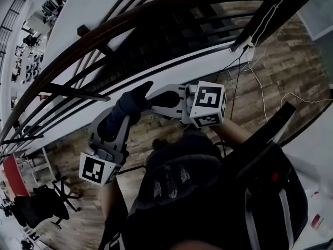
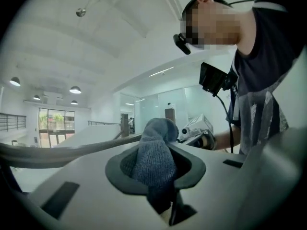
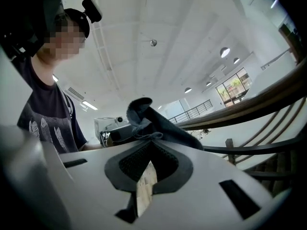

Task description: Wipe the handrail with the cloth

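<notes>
Clamping a blue-grey knitted cloth (image 1: 132, 100), the left tongs (image 2: 157, 145) hang near the curved dark wooden handrail (image 1: 104, 33) without touching it; the right tongs (image 3: 148, 140) pinch the cloth's free edge.

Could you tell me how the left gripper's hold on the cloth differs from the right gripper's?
The left gripper clamps a thick wad of the cloth, filling its jaws; the right gripper pinches only a thin edge at its tips, with floor showing through the gap behind. The left points up toward the handrail; the right lies sideways. Both hold the same dark cloth.
</notes>
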Motion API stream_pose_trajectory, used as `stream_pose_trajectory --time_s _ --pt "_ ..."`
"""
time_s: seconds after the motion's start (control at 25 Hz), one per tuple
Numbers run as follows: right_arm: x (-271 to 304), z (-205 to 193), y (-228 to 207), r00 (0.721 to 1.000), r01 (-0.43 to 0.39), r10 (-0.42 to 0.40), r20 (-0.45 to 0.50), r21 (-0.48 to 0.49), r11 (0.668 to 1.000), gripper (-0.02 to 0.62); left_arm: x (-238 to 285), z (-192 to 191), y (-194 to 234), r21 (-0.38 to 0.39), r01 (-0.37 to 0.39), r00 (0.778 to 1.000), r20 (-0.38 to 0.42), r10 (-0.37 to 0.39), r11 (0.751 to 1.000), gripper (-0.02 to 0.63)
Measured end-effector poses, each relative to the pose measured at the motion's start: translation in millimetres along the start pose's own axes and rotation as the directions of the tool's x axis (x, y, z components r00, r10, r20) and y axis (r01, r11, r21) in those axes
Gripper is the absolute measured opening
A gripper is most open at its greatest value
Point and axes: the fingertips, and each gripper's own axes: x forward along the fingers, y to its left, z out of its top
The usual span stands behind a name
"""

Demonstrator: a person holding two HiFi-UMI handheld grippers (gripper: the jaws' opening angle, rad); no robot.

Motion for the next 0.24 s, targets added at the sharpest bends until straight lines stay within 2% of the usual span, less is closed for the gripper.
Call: stream_pose_trajectory --time_s 0.12,0.24 --pt "8.7 -12.8 21.8 1.000 0.011 -0.011 -0.025 0.006 1.000 0.005 -25.5 -13.6 -0.8 0.026 -0.071 0.997 -0.027 0.071 0.997 0.095" --pt "21.4 -26.5 57.2 0.999 0.027 -0.026 -0.033 0.011 1.000 0.005 -63.5 -17.4 -15.0 0.009 -0.072 0.997 -0.014 0.073 0.997 0.095"
